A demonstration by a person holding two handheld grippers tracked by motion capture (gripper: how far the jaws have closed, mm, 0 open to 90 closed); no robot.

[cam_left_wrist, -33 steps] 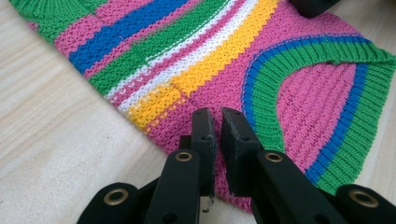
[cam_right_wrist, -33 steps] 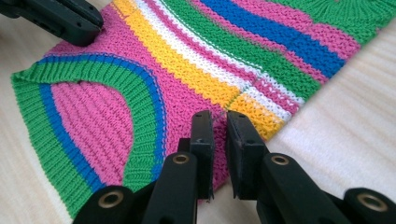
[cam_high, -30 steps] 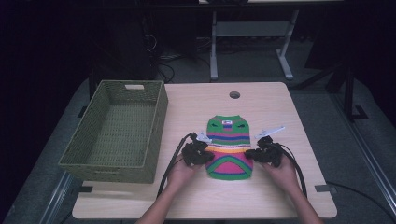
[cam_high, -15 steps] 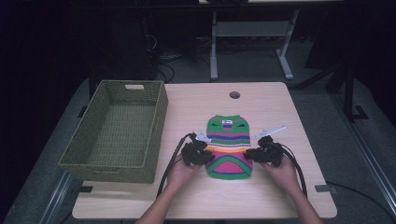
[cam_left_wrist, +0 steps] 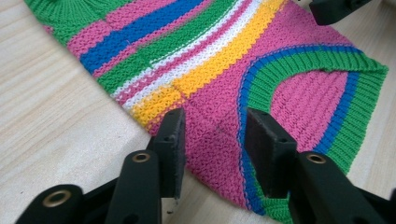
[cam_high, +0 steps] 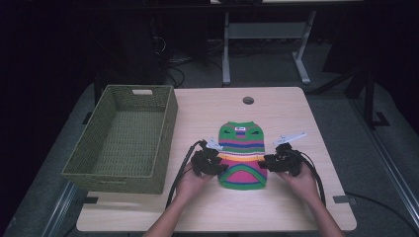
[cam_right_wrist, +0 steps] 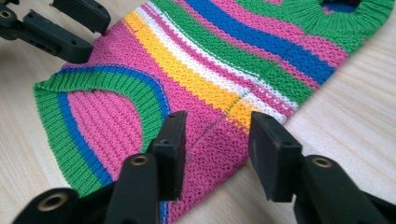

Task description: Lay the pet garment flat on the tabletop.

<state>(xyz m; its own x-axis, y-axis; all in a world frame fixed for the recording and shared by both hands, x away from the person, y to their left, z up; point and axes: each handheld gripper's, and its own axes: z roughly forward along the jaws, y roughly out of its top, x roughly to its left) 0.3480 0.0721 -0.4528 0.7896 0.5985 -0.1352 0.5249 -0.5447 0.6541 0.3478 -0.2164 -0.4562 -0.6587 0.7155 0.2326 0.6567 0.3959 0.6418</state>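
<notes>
Your left tool (cam_high: 213,165) and right tool (cam_high: 274,162) stand at the two side edges of one striped knit sweater (cam_high: 242,154), which lies flat on the desk (cam_high: 276,111) just right of the woven basket (cam_high: 123,140). Both tools have just been opening: in the left gripper view the left tool (cam_left_wrist: 212,135) straddles the pink lower side of the sweater (cam_left_wrist: 224,70) with jaws apart and no pinch on the knit; in the right gripper view the right tool (cam_right_wrist: 215,140) likewise spans the sweater (cam_right_wrist: 210,79) hem edge without pressing it.

The step in hand appears to be a release after laying or folding the garment. To do it well, let each tool open fully before you lift, then draw both straight up and outward together, so no pad drags a stitch or rucks the flattened cloth.

Count: one sweater, one basket, two tools, one desk.
</notes>
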